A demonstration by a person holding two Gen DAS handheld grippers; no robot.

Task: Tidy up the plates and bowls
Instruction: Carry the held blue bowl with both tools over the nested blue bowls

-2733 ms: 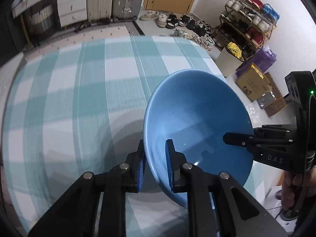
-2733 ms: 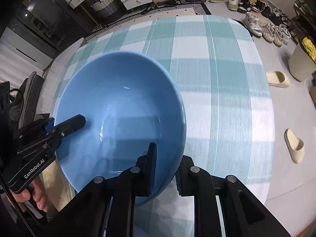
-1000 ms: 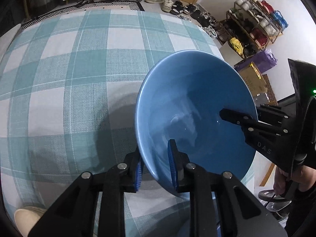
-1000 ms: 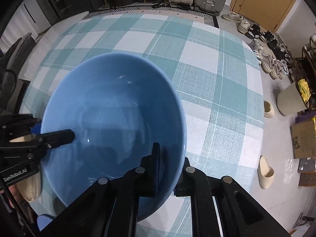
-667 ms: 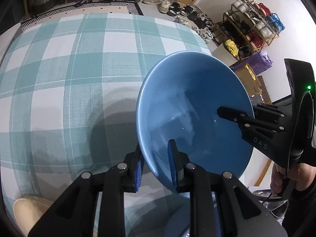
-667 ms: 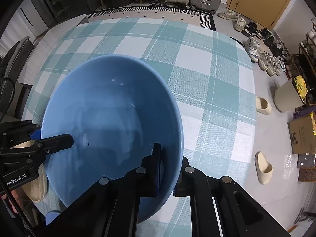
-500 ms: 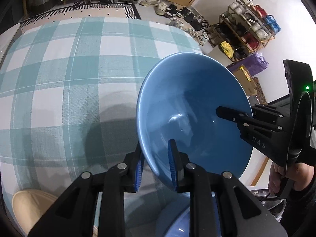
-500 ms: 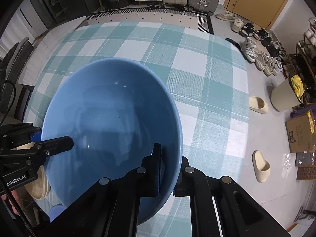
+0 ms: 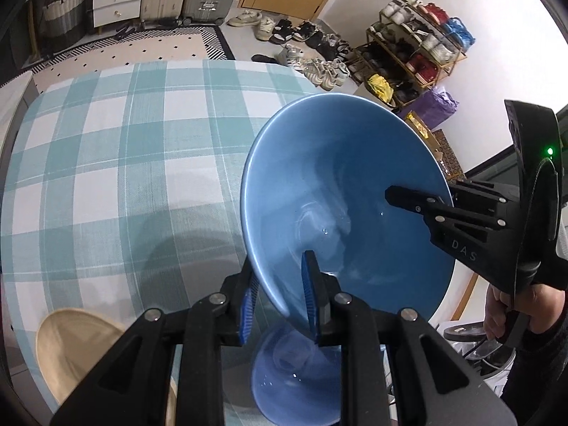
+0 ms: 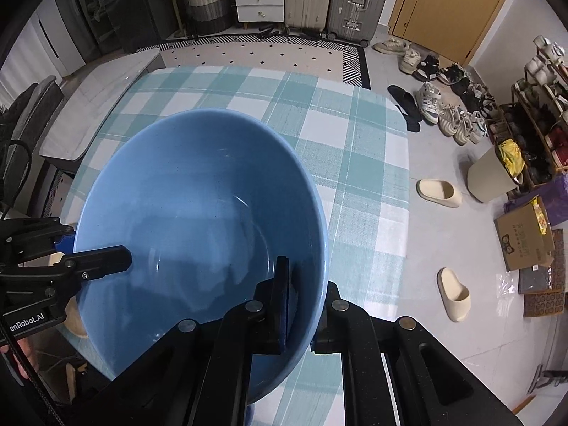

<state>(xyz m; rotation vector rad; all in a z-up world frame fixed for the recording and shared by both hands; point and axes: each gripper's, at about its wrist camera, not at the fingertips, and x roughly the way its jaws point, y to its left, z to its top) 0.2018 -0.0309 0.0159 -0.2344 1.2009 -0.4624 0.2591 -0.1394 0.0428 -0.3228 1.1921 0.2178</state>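
Blue bowl [image 9: 340,191] — underside hidden — both grippers.

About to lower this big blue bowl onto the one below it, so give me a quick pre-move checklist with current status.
1. Left gripper clamps the rim of the big blue bowl: ok.
2. Right gripper clamps the opposite rim: ok.
3. Big bowl level: not ok, it looks tilted in the left wrist view.
4. Smaller blue bowl sits below it: ok, but centring cannot tell.
5. Beige dish stays off to the side: ok.
6. Gap to the bowl below: cannot tell.
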